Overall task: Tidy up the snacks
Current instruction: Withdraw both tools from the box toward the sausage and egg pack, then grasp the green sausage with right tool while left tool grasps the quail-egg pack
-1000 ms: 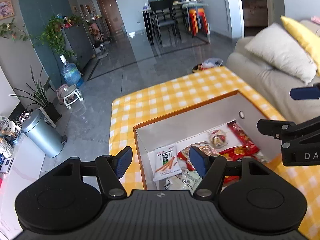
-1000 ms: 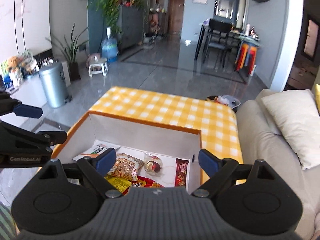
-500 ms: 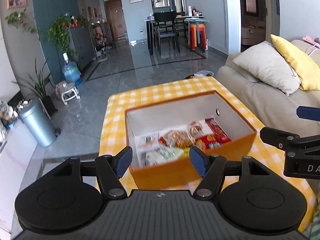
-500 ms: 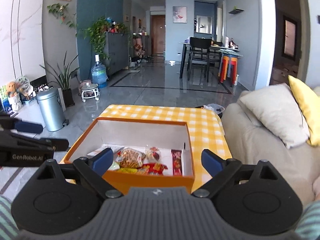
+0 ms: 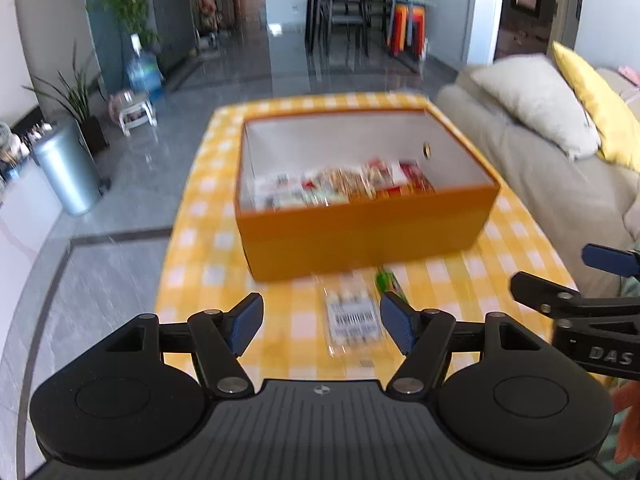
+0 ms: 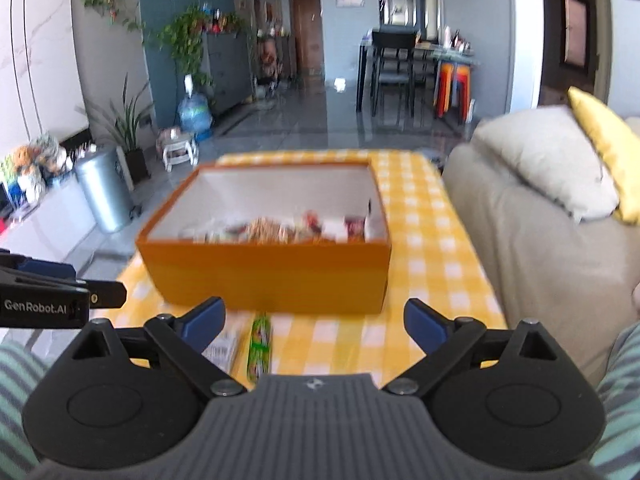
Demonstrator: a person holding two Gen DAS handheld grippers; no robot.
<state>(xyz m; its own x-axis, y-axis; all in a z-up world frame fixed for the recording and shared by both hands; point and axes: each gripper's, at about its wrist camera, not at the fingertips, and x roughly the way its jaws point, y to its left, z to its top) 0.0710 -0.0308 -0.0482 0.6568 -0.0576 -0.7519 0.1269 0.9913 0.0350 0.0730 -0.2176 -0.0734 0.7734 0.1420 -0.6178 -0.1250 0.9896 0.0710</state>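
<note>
Two loose snacks lay on the bench near its front edge, just in front of the orange box (image 5: 360, 236) of snacks. The flat barcoded packet (image 5: 352, 318) lay directly ahead of the left gripper (image 5: 320, 326), whose jaws were opening and empty. The green stick pack (image 6: 259, 346), its long axis running toward the box, lay left of centre before the right gripper (image 6: 314, 326), wide open and empty.
</note>
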